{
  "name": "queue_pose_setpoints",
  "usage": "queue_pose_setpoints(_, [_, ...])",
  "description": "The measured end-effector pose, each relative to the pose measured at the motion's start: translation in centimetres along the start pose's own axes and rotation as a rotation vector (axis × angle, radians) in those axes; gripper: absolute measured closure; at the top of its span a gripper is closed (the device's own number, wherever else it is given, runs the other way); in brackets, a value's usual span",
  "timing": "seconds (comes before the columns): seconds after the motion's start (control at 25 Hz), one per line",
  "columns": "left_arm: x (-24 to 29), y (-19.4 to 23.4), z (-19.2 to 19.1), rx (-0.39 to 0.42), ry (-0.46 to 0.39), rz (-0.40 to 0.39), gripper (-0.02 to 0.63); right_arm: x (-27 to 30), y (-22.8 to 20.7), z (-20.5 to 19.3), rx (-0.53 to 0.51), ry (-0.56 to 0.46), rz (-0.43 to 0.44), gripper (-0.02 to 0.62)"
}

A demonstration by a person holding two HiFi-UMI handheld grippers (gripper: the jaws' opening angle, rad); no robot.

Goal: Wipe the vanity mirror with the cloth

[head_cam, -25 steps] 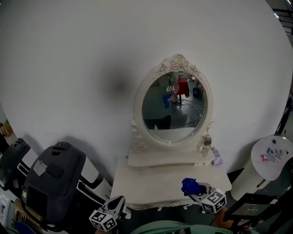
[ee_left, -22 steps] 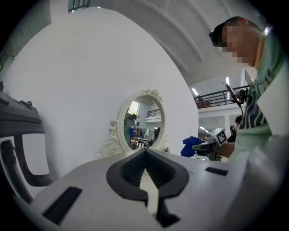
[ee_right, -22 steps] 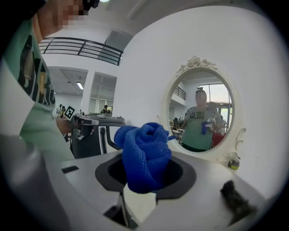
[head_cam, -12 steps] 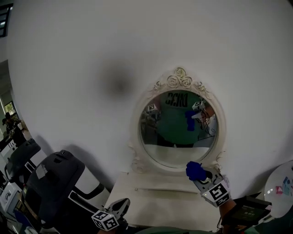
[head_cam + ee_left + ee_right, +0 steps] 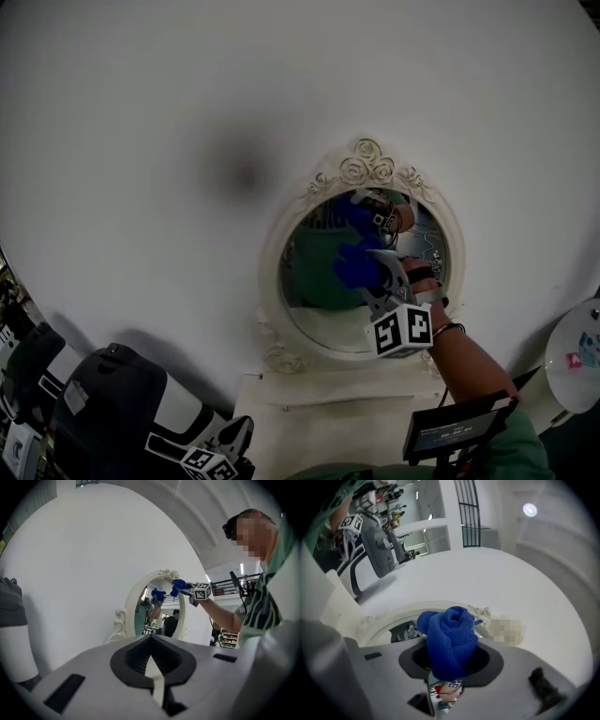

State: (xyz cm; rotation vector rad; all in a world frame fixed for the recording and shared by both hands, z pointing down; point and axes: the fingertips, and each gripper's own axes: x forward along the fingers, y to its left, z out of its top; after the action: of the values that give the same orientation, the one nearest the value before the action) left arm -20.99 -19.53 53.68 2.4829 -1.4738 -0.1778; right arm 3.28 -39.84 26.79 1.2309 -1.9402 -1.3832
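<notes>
1. At the lower left of the head view a dark grey and white machine (image 5: 103, 412) stands against the white wall (image 5: 141, 141).
2. A little to the right, at the bottom edge, is my left gripper (image 5: 246, 427). In its own view the jaws are pressed together and nothing is between them.
3. Next comes the cream vanity table (image 5: 309, 403), low in the frame.
4. Above it, right of centre, the oval vanity mirror (image 5: 314, 281) is at the wall, in a carved cream frame with roses on top.
5. The blue cloth (image 5: 354, 267) is bunched in front of the middle of the glass, with its reflection just above it. I cannot tell if the cloth touches the glass.
6. My right gripper (image 5: 373, 279) is clamped on the cloth. In its own view the cloth fills the gap between the jaws. My forearm (image 5: 464, 356) comes up from the lower right.
7. Below the forearm is a dark screen (image 5: 457, 429), and at the right edge a white round object (image 5: 577, 352).
</notes>
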Motion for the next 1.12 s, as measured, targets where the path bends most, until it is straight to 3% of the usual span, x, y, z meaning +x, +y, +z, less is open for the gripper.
queue_pose_setpoints(0.12, [-1.1, 1.5, 0.3, -0.022, -0.011, 0.021, 0.598, 4.4, -1.9, 1.9, -0.125, 0.033, -0.071, 0.451])
queue_pose_setpoints(0.28, [-2.1, 2.3, 0.1, -0.019, -0.02, 0.036, 0.598, 7.8, -3.7, 3.3, -0.218, 0.078, -0.144, 0.451])
queue_pose_setpoints(0.68, [-1.1, 2.3, 1.2, 0.005, -0.04, 0.029, 0.598, 11.0, -4.2, 3.9, -0.418, 0.042, -0.194, 0.451])
queue_pose_setpoints(1.12, [-0.4, 2.5, 2.2, 0.026, -0.062, 0.025, 0.598, 10.1, -6.3, 0.2, -0.382, 0.128, -0.197, 0.453])
